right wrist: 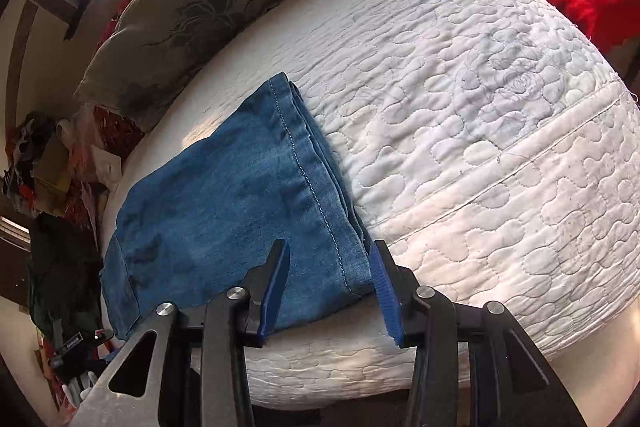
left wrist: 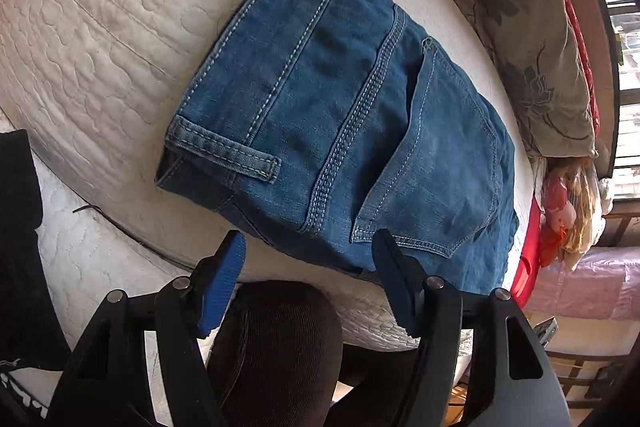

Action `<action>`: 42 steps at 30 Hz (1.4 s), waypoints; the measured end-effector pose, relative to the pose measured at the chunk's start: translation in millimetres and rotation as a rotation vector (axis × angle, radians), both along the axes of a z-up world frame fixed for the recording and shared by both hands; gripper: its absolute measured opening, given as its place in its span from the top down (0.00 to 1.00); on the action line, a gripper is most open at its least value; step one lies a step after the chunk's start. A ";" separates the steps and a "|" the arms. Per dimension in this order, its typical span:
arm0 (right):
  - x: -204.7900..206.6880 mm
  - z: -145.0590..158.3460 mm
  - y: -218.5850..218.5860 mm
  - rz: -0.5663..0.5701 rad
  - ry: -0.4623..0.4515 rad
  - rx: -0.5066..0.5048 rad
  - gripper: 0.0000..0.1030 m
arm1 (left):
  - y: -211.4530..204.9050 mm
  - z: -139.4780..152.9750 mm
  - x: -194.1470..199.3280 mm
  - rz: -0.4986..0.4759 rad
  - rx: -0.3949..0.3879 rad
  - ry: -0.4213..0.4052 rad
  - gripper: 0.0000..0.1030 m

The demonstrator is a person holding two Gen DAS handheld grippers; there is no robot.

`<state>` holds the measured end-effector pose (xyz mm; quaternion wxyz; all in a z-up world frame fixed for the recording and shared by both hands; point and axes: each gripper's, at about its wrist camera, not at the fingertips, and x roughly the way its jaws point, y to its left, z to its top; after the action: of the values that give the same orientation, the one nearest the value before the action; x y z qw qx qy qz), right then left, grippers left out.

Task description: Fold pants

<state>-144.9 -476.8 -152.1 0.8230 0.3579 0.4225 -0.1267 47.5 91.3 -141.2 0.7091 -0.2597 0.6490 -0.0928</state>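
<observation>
Two grippers, left gripper (left wrist: 308,255) and right gripper (right wrist: 330,263), hover spread and empty over blue jeans (left wrist: 340,107) folded on a quilted white mattress (right wrist: 500,147). Denim looks thick, soft, moderately heavy; I would pinch the layered hem edge (right wrist: 320,195) or waistband. No readable labels.

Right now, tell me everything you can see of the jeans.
The jeans are mid-blue denim with pale topstitching, folded into a compact stack lying flat on the white quilted mattress. A back pocket, belt loop and waistband face up at one end; a stitched hem lies at the other. Both grippers' jaws stand open, gripping nothing.
</observation>
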 end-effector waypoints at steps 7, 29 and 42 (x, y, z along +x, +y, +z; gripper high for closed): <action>1.7 -15.1 3.7 -0.006 0.012 -0.007 0.61 | -24.4 -21.0 19.9 0.020 0.101 0.078 0.37; -57.7 -2.1 -18.7 -0.141 -0.129 0.190 0.50 | 6.6 33.7 -24.6 -0.108 0.068 -0.019 0.52; 153.3 62.5 108.9 0.453 -0.084 -0.025 0.50 | 31.0 42.1 108.7 -0.012 0.054 -0.025 0.51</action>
<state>8.4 -367.9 -89.7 0.8516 0.2485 0.4560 0.0710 156.3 122.3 -99.1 0.7235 -0.2353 0.6437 -0.0825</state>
